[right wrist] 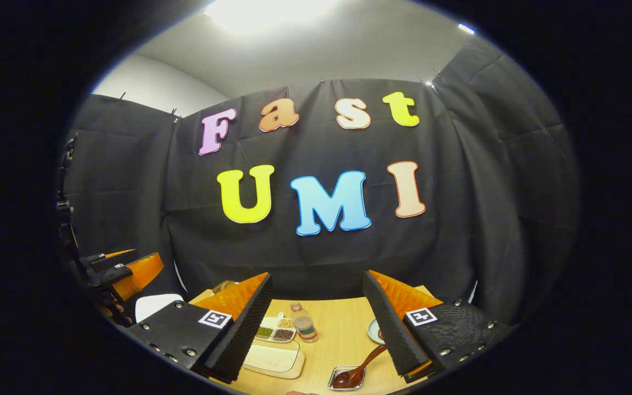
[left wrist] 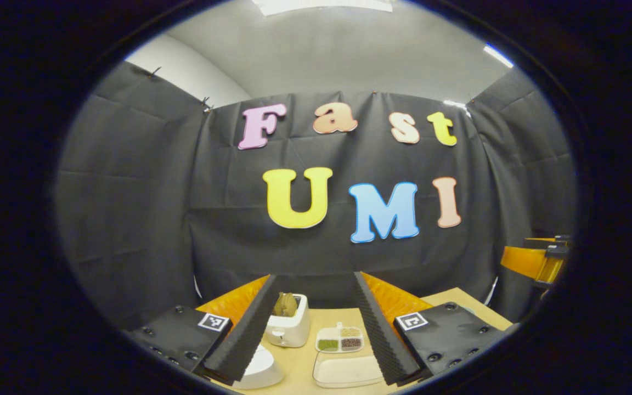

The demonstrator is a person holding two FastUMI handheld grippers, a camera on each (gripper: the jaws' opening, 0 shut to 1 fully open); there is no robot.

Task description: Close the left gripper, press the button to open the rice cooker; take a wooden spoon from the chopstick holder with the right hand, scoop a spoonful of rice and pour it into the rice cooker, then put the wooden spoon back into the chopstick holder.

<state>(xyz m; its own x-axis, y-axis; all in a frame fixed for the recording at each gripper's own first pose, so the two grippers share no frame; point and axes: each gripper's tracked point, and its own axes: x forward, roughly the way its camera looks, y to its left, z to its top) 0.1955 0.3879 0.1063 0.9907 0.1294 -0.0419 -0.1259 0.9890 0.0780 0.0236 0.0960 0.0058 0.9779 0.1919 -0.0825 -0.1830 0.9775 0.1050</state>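
I hold both claws high above the bench (right wrist: 343, 329), looking at the wall more than at the work, so I judge the task has not really begun. The left claw (left wrist: 316, 329) stands wide open with nothing between its fingers; it must be closed first, because only a closed tip can press the button well. Below its left finger I see a white rounded thing (left wrist: 261, 368), which I take to be the rice cooker, close under the claw, but I cannot tell where its button is. Behind it stands a white holder (left wrist: 289, 326) with something brownish in it, perhaps the chopstick holder; I am not sure.

The right claw (right wrist: 316, 332) is also wide open and empty. A wooden spoon (right wrist: 361, 366) lies with its bowl in a small metal tray (right wrist: 338, 384), just beside my right finger, its handle going under that finger.

Between the claws are a divided dish of grains (left wrist: 340, 339), a flat pale tray (left wrist: 346, 370), and a small bottle (right wrist: 303, 322). The bottle stands upright and could be knocked when I move the spoon across.
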